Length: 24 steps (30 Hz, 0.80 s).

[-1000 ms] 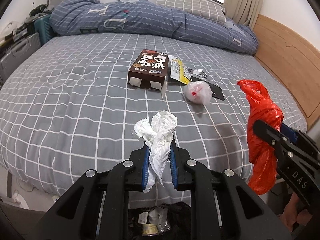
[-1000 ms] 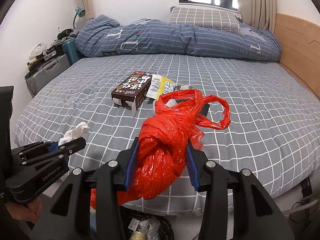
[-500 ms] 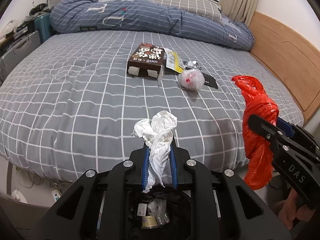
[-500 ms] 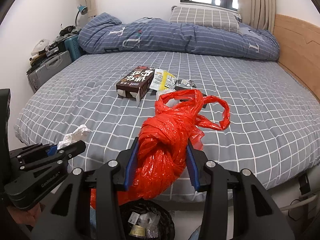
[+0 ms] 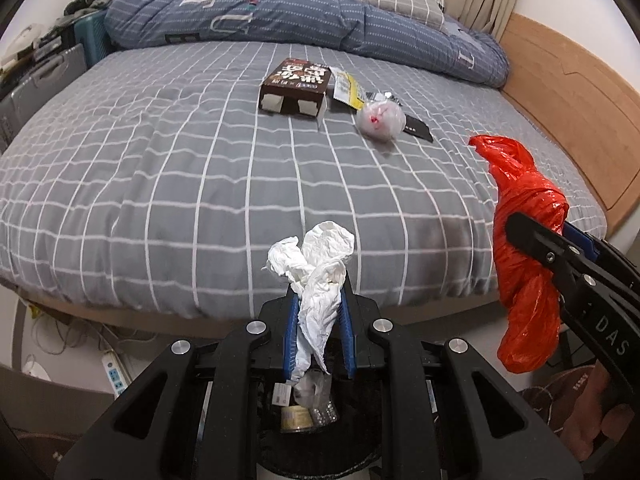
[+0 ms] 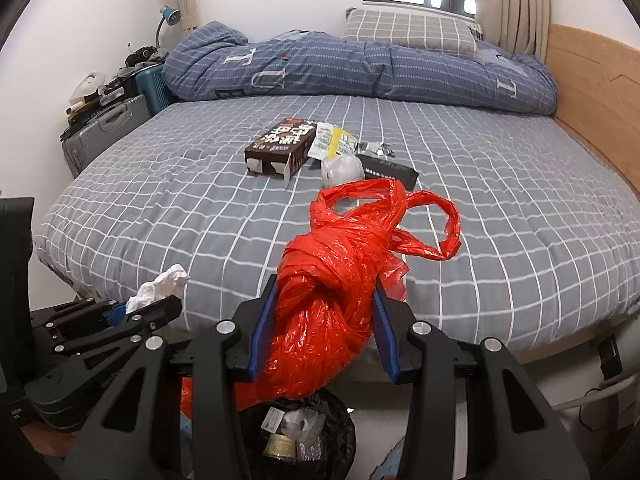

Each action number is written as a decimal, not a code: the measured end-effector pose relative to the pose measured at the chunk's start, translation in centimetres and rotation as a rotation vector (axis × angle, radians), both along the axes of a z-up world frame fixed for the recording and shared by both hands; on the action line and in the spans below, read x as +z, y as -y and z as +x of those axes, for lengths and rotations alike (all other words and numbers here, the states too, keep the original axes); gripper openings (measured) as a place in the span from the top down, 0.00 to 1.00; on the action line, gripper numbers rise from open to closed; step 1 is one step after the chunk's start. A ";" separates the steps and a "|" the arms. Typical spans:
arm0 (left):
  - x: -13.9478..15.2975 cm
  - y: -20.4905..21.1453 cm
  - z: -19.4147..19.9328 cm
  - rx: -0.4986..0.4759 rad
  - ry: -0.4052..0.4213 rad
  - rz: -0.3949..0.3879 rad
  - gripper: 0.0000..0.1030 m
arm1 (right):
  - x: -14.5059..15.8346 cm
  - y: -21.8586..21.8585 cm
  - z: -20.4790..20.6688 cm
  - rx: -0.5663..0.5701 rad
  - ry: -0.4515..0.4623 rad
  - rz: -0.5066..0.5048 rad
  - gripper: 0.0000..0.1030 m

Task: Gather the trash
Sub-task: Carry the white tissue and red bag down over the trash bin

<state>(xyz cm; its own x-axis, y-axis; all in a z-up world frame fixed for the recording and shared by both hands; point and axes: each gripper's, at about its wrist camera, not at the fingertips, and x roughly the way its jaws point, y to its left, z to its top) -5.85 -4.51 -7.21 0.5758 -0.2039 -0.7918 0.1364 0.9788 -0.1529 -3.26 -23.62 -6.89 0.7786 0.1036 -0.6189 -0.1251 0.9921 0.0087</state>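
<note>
- Currently left gripper [image 5: 318, 310] pinches a crumpled white tissue [image 5: 316, 272], lower centre of its view; its pads are nearly together.
- Right gripper [image 6: 324, 320] clamps a knotted red plastic bag [image 6: 340, 280], centre of its view.
- Black-lined trash bin [image 6: 340, 420] sits at the bottom edge of both views, just below both jaws.
- Up-frame on the grey checked bed [image 5: 160, 168]: brown carton [image 5: 296, 86], yellow wrapper [image 5: 348, 86], clear bag ball [image 5: 380, 120], black packet [image 5: 416, 130].

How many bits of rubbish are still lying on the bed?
5, clustered mid-bed: brown carton, yellow wrapper, clear bag, black packet, foil scrap. More may hide behind them.
</note>
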 end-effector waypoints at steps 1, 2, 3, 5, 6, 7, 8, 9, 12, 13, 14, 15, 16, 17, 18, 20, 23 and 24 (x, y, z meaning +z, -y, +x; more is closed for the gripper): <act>-0.1 0.0 -0.2 0.000 -0.002 0.000 0.84 | -0.1 0.0 -0.2 0.000 -0.003 0.001 0.60; -0.1 0.0 -0.5 -0.003 -0.005 0.001 0.84 | -0.3 0.0 -0.6 -0.002 -0.007 0.001 0.60; -0.1 0.0 -0.7 -0.005 -0.006 0.001 0.84 | -0.4 0.0 -0.8 -0.003 -0.010 0.003 0.60; -0.1 0.0 -1.2 -0.006 -0.007 -0.001 0.84 | -0.7 0.0 -1.4 -0.004 -0.016 0.006 0.60; -0.2 0.0 -1.6 -0.007 -0.009 -0.001 0.84 | -0.7 0.0 -1.6 -0.005 -0.019 0.006 0.60; -0.2 0.0 -1.8 -0.007 -0.011 -0.002 0.84 | -0.8 0.0 -1.8 -0.004 -0.023 0.006 0.60; -0.3 0.0 -2.1 -0.007 -0.016 -0.003 0.84 | -0.9 0.0 -2.0 -0.004 -0.025 0.005 0.60; -0.4 0.0 -2.3 -0.006 -0.019 -0.004 0.84 | -1.1 0.0 -2.2 -0.004 -0.029 0.005 0.60; -0.6 0.1 -3.1 -0.009 -0.028 -0.001 0.84 | -1.5 0.0 -2.9 -0.005 -0.040 0.008 0.60; -0.6 0.1 -3.3 -0.008 -0.028 -0.002 0.84 | -1.6 0.1 -3.0 -0.005 -0.045 0.009 0.60; -0.6 0.0 -3.5 -0.006 -0.030 -0.003 0.84 | -1.8 0.1 -3.2 -0.004 -0.048 0.008 0.60; -0.6 0.0 -3.7 -0.006 -0.032 -0.003 0.84 | -1.9 0.0 -3.4 -0.004 -0.053 0.007 0.60; -0.7 -0.1 -4.0 -0.003 -0.036 -0.003 0.84 | -2.1 0.0 -3.6 -0.002 -0.059 0.006 0.60; -0.8 -0.2 -4.2 -0.001 -0.040 -0.003 0.84 | -2.2 0.0 -3.7 -0.001 -0.061 0.005 0.60; -0.9 -0.3 -4.4 -0.001 -0.044 -0.002 0.84 | -2.3 -0.1 -3.9 -0.001 -0.065 0.003 0.60; -1.1 -0.4 -4.8 0.003 -0.051 0.000 0.84 | -2.5 -0.1 -4.3 -0.002 -0.073 0.002 0.60; -1.1 -0.5 -5.4 0.005 -0.056 0.001 0.84 | -2.8 -0.1 -4.8 -0.003 -0.083 0.001 0.60; -1.0 -0.5 -5.7 0.005 -0.057 0.003 0.84 | -2.9 -0.1 -5.1 -0.002 -0.089 0.002 0.60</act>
<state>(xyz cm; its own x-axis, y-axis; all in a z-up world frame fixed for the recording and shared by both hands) -11.52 -4.03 -8.26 0.5310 -0.1984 -0.8238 0.1223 0.9800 -0.1572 -8.32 -23.50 -9.83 0.7205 0.1031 -0.6858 -0.1213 0.9924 0.0217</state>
